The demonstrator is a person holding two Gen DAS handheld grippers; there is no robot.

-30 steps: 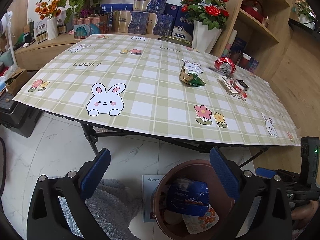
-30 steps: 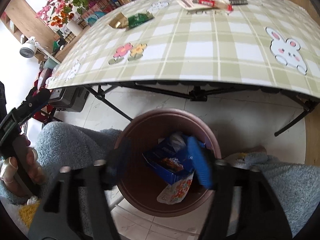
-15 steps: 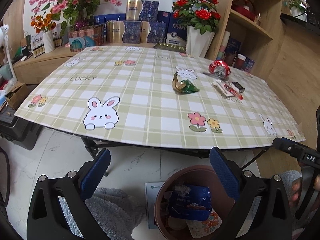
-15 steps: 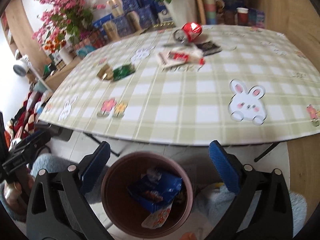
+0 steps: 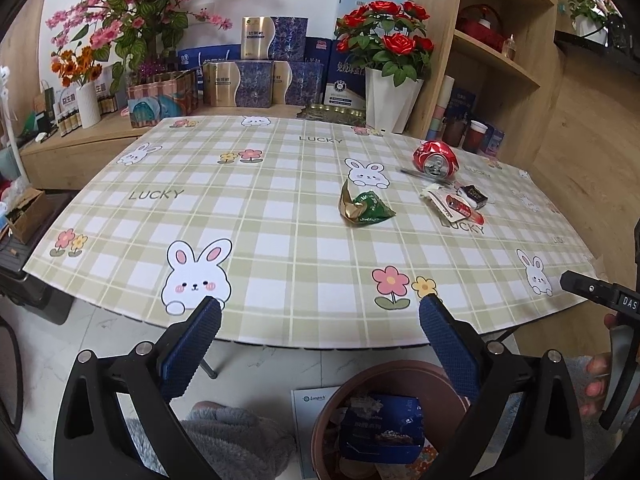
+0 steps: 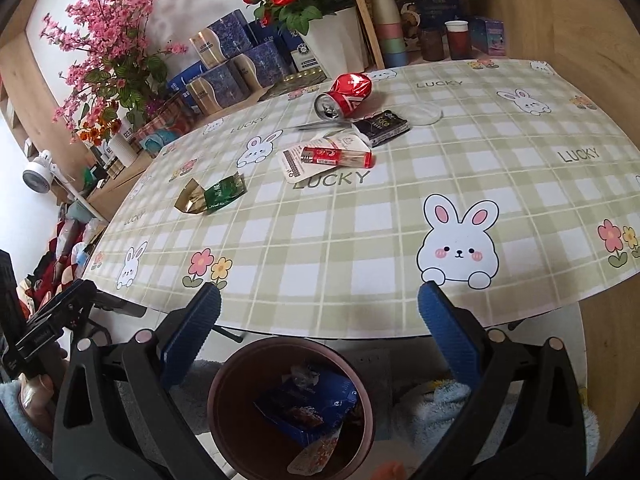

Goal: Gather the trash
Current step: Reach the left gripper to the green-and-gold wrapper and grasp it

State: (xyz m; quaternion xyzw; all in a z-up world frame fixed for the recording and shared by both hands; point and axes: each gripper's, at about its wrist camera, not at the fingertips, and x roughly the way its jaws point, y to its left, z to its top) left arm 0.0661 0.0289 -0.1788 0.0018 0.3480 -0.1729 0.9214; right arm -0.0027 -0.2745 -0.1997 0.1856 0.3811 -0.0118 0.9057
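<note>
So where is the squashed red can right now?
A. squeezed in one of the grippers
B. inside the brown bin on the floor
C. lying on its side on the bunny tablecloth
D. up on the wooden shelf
C: the red can lies on its side on the table, near the white and red wrapper, while the brown bin below holds only a blue packet and other wrappers.
</note>
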